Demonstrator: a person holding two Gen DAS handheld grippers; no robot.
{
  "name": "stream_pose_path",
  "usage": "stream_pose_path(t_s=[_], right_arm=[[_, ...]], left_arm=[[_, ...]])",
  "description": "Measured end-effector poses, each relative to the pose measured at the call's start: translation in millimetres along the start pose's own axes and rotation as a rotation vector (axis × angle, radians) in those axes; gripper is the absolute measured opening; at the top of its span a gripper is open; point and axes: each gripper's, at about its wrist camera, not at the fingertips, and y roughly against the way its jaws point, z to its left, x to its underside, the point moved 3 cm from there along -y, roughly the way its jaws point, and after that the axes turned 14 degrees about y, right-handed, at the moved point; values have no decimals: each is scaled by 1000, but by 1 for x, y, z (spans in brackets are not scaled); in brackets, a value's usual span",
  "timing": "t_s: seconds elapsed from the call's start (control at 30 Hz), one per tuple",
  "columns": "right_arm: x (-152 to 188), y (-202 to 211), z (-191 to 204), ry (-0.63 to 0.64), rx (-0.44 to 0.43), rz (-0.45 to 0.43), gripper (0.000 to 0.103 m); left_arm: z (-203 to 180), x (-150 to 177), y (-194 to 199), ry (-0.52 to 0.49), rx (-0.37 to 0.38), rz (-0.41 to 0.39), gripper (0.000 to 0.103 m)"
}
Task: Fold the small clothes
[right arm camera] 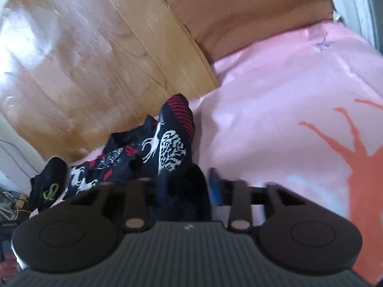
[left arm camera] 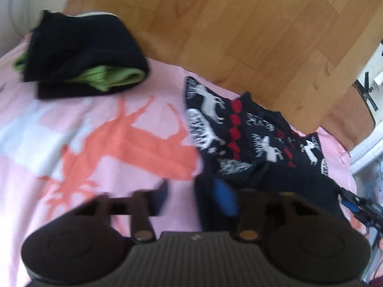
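Observation:
Dark navy socks with white reindeer and red bands lie crumpled on the pink bedspread near the bed's edge. My left gripper is open just in front of them; its blue-padded right finger touches dark cloth. In the right wrist view the same socks lie ahead. My right gripper holds the dark sock cuff between its fingers, beside the blue pad. A black sock with a green loop mark lies at the left.
A folded black and green garment pile sits at the far left of the bed. The wooden floor lies beyond the bed's edge. A brown cushion and a white frame stand at the right.

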Motion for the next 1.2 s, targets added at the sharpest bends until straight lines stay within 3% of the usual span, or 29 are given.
stream_pose_path(t_s=[0.13,0.27,0.33,0.4,0.53,0.67,0.73,0.77,0.83,0.9,1.07,1.2], right_arm=[[23,29,-7,30,12,16,58],[40,43,-5,13,-18,32,55],[44,46,5,46,-25,21,14],[46,50,13,67,-27,18,11],[46,71,22,77,-14,0,10],[72,96,22,76,4,36,9],[87,89,18,67,31,67,10],[90,89,14,39,21,41,12],[84,89,9,-10,11,47,20],[74,98,10,22,32,12,24],[51,113,11,86,64,-69,28],[46,84,25,83,8,-54,28]], left_arm=[[18,17,15,47,60,49,58],[7,41,19,6,98,93,58],[-2,48,17,-25,113,104,53],[-9,54,11,-62,81,140,10],[-5,62,30,-106,49,178,10],[6,71,41,-111,27,200,10],[8,75,34,-106,-2,211,15],[9,74,34,-100,-2,199,18],[7,72,38,-116,-15,195,28],[9,67,52,-151,-32,124,44],[2,44,74,-126,7,-21,43],[-37,47,49,-250,-26,-80,44]])
